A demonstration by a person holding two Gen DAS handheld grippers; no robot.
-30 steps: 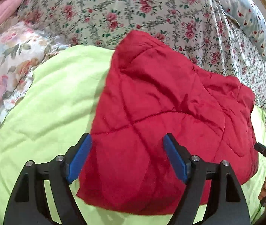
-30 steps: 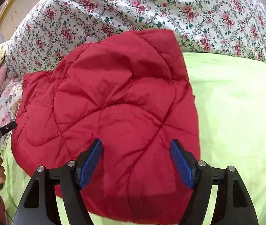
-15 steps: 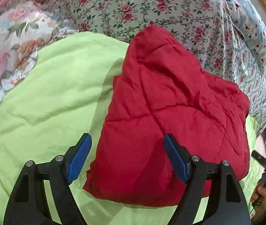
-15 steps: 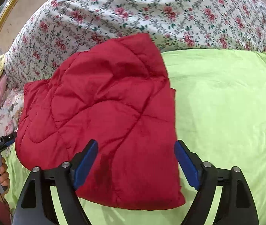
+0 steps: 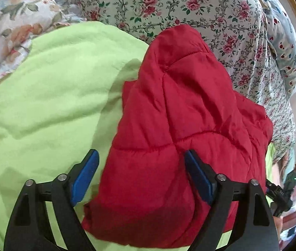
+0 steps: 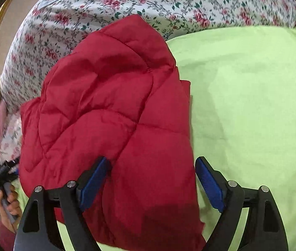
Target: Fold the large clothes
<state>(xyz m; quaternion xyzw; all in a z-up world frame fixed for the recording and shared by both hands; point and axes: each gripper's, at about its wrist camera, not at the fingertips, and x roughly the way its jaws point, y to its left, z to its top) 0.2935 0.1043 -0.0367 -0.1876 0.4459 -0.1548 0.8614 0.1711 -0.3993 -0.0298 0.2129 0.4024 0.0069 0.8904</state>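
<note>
One red quilted jacket (image 5: 181, 138), folded into a thick bundle, is laid on a lime-green sheet (image 5: 43, 104) spread over the bed. Stitched seams are seen crossing its upper face, and a rounded padded part at its far end is rested partly on the floral bedspread (image 5: 189, 4).

Two grippers are recorded, both angled down over the near edge of the jacket.

Left gripper (image 5: 141, 173): black frame, blue pads. Its fingers (image 5: 86, 172) are spread wide and have just been opening further. The left near corner of the jacket is seen lying between them, below the pads; whether the pads touch the cloth cannot be told, and nothing is pinched.

Right gripper (image 6: 154, 179): same build. Its fingers (image 6: 208, 182) are likewise spread wide and have just been opening further. The left finger is placed over the red cloth, the right finger is over the green sheet just beside the jacket's right edge; nothing is pinched.

One floral bedspread, white with red roses, is noted beyond the sheet. One pillow (image 5: 8, 21) with larger pastel flowers is noted at the upper left of the left view, and one pale blue pillow (image 5: 283, 41) with red dots at the upper right.

One hand (image 6: 10, 202) is seen at the left edge of the right view, wrapped around the handle of the left gripper.
</note>
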